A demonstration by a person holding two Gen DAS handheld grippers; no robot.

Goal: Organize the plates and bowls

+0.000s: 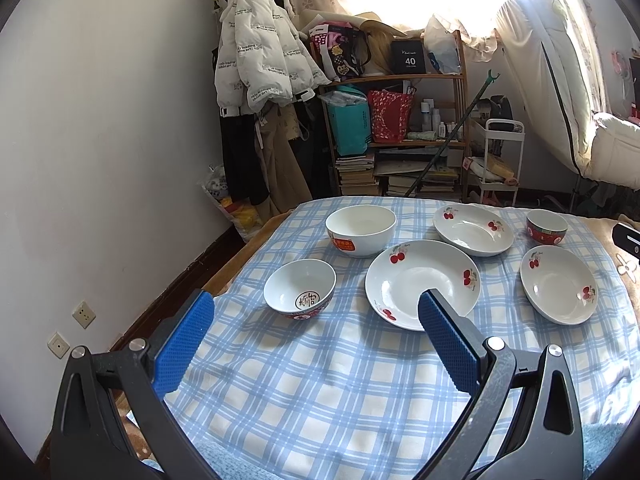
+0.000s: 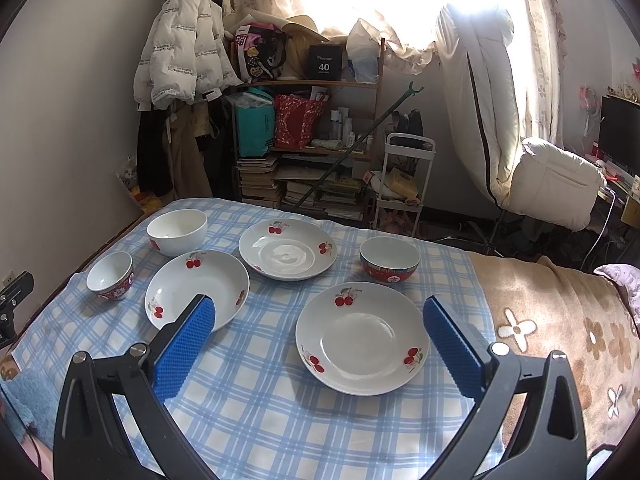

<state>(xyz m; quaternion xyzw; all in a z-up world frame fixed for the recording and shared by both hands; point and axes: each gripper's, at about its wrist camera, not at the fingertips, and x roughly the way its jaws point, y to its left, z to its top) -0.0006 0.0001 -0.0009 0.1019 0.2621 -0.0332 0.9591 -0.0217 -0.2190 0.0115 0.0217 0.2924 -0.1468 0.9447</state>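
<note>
Three white cherry-print plates and three bowls lie apart on a blue checked cloth (image 1: 320, 380). In the left wrist view: a small red-patterned bowl (image 1: 300, 289), a big white bowl (image 1: 361, 230), a near plate (image 1: 422, 282), a far plate (image 1: 473, 229), a right plate (image 1: 558, 284), a red bowl (image 1: 546, 226). My left gripper (image 1: 314, 306) is open and empty, above the cloth near the small bowl. My right gripper (image 2: 318, 312) is open and empty, above the nearest plate (image 2: 362, 338). The right wrist view also shows the red bowl (image 2: 389, 259) and the other plates (image 2: 197, 289) (image 2: 287, 249).
The cloth covers a bed with a brown flowered blanket (image 2: 560, 320) at the right. A white wall (image 1: 100, 140) stands at the left. Beyond the bed are a cluttered wooden shelf (image 1: 400, 120), hanging coats (image 1: 256, 48) and a white trolley (image 2: 404, 176).
</note>
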